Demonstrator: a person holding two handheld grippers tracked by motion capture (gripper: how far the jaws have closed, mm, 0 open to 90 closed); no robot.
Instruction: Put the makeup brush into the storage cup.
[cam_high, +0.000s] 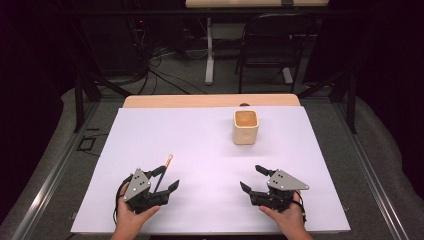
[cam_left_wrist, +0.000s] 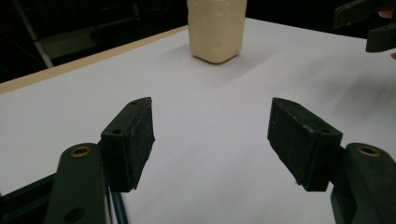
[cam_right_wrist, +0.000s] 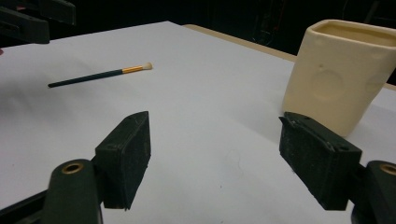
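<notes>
my left gripper (cam_high: 167, 179) rests low on the white sheet (cam_high: 210, 150) that covers the table, its two black jaws spread wide with nothing clamped. in the high view the slim dark-handled brush with a gold ferrule and pale bristle tip (cam_high: 162, 172) lies right there, its handle end running in between those jaws and its tip pointing away from me and a little to the right. so its long axis runs almost along my left gripper's reach, not across it. my right gripper (cam_high: 251, 178) sits well apart on the other side, jaws just as wide and empty, seeing the brush far off. the left is clearly the nearer one. farther up the sheet stands the cream square ceramic cup (cam_high: 246, 127), upright, closer to my right side.
</notes>
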